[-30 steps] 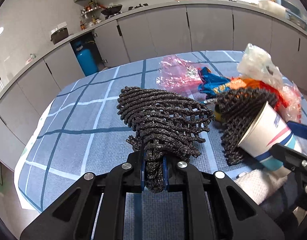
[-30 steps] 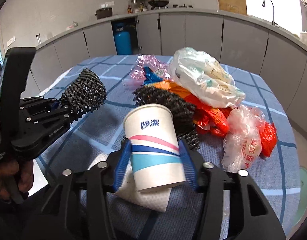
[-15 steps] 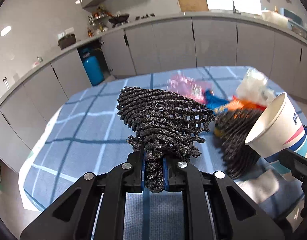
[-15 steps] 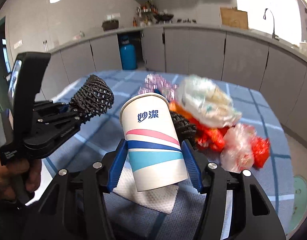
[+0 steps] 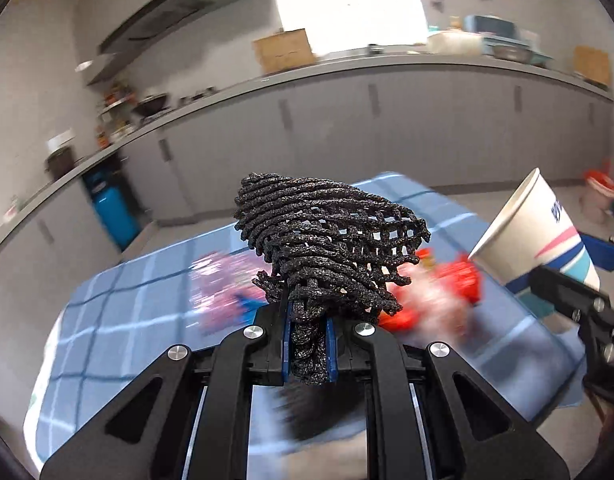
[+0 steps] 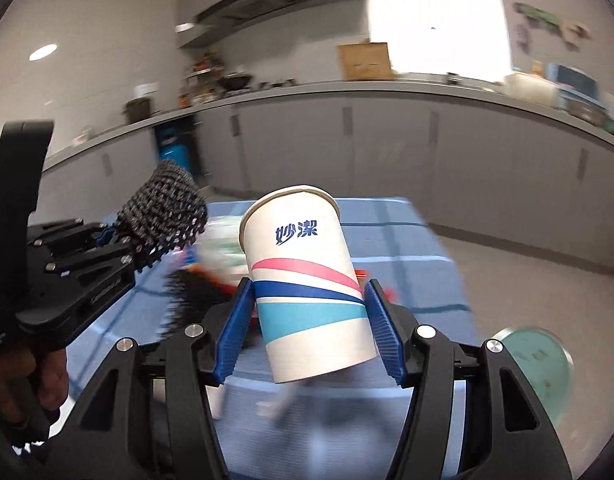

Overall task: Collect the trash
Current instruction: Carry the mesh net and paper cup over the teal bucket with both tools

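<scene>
My left gripper (image 5: 309, 344) is shut on a black foam net (image 5: 327, 240) and holds it above the table; net and gripper also show in the right wrist view (image 6: 163, 210). My right gripper (image 6: 309, 320) is shut on a white paper cup (image 6: 307, 280) with pink and blue stripes, held upright above the table; the cup also shows at the right of the left wrist view (image 5: 535, 232). Blurred red and pink wrappers (image 5: 439, 292) and a second black net (image 6: 183, 300) lie on the blue checked tablecloth (image 5: 119, 312).
Grey kitchen cabinets (image 6: 467, 168) run along the back wall, with a blue gas cylinder (image 5: 115, 212) in an open bay. A round teal bin (image 6: 543, 360) stands on the floor right of the table. A white napkin (image 6: 283, 400) lies blurred under the cup.
Both grippers have risen and tilted up with the net and the cup; the table and trash pile have dropped lower in both views. The teal bin has come into the right wrist view.
</scene>
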`<state>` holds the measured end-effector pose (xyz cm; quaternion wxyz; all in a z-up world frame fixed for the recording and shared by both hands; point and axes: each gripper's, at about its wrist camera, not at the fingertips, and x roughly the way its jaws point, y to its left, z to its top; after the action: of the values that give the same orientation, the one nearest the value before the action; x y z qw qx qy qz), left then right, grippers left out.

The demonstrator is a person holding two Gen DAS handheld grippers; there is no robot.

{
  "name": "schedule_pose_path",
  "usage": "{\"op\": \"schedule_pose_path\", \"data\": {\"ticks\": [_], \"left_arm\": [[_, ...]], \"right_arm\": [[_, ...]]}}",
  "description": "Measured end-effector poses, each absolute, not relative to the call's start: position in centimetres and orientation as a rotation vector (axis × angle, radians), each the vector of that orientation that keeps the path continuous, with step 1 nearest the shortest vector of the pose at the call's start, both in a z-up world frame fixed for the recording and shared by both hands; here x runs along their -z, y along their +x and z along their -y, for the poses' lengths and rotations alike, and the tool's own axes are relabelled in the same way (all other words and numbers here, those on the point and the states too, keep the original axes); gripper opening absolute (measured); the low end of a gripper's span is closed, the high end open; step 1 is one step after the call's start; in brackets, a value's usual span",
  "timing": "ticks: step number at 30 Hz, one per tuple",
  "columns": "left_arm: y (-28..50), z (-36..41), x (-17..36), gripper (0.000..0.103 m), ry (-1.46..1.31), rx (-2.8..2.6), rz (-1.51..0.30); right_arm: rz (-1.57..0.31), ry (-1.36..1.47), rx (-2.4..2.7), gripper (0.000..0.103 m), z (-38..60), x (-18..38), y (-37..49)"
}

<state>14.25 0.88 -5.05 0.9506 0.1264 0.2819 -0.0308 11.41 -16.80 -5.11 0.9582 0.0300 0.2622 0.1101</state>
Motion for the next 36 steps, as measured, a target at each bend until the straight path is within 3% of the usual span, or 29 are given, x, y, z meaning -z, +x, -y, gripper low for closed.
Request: {"op": "schedule_pose_path", "data": {"ticks": [16,36], "left_arm": [[16.9,17.2,7.9,0.014,0.381,0.429,-0.604],[19.7,27.9,13.4,0.018,0.453,0.593,-0.689]], "right_arm": [[-0.617,0.186,0.196,0.058,34.5,10.6,12.5],[-0.692,0.251,0.329,0.062,43.3,17.6,14.3]]}}
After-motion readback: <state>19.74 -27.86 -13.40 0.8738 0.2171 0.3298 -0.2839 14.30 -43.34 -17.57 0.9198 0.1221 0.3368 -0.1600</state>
